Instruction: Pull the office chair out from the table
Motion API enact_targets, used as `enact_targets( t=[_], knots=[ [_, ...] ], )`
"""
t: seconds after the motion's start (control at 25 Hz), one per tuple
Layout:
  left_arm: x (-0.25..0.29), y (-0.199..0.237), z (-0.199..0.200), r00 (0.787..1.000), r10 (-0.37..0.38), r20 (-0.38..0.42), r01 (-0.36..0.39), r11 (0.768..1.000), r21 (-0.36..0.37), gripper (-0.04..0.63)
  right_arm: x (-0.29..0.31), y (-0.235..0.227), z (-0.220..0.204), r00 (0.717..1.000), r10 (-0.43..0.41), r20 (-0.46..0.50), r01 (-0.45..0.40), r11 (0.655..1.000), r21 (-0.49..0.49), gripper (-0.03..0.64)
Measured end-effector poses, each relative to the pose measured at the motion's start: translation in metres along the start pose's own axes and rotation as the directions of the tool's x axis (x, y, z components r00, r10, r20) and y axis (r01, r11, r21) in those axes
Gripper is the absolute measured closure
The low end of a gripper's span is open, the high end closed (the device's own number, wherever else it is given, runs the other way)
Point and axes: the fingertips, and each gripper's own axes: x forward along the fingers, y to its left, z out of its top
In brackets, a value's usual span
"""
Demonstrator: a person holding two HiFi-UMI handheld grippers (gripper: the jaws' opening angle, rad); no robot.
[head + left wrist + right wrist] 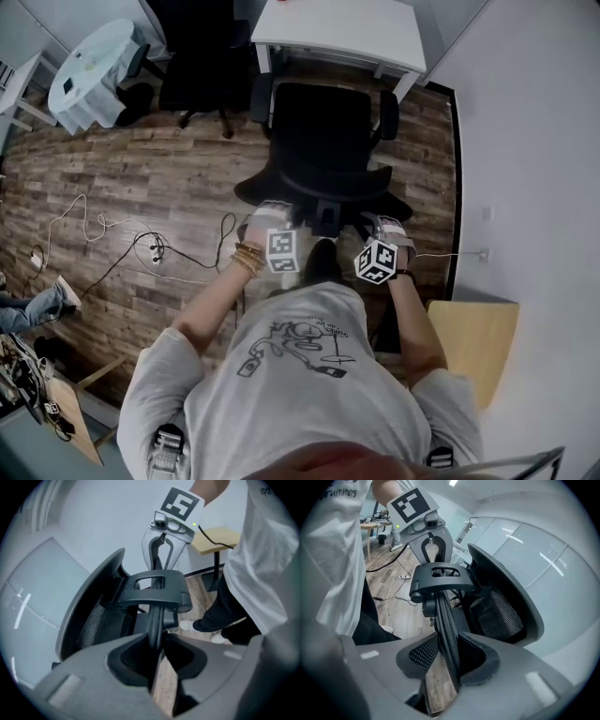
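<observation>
Wood-plank floor (pixel 141 159) runs beneath a white table (pixel 337 33), where a black office chair (pixel 323 131) stands with its seat just in front of the tabletop and its backrest (pixel 319 187) turned toward a person in a grey T-shirt (pixel 300 366). The left gripper (pixel 272 208) and the right gripper (pixel 377 223) grasp the backrest's top rim at either side, each pair of jaws clamped on the thin mesh-lined edge. Cables (pixel 112 225) trail across the boards at left; a light wooden side table (pixel 473 337) stands by the wall at right.
</observation>
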Motion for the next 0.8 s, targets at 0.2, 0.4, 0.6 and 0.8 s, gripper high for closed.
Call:
enact_targets(
  t=[0.2, 0.4, 0.6, 0.8],
  knots=[
    [-0.016, -0.025, -0.002, 1.0, -0.012, 0.007, 0.012, 1.0, 0.011, 0.491, -0.015, 0.026, 0.006, 1.0, -0.003, 0.0, 0.003, 1.0, 0.004, 0.486],
    [-0.03, -0.045, -0.002, 1.0, -0.024, 0.011, 0.024, 1.0, 0.011, 0.491, -0.029, 0.049, 0.01, 1.0, -0.003, 0.003, 0.003, 1.0, 0.005, 0.488],
    [-0.041, -0.063, -0.004, 0.999, -0.042, 0.016, 0.041, 0.999, 0.012, 0.491, -0.038, 0.068, 0.014, 1.0, 0.0, 0.0, 0.0, 1.0, 0.009, 0.489],
    [-0.048, -0.073, -0.005, 0.998, -0.058, 0.024, 0.058, 0.998, 0.009, 0.491, -0.044, 0.081, 0.017, 1.0, 0.008, -0.005, -0.008, 1.0, 0.012, 0.491]
  ],
)
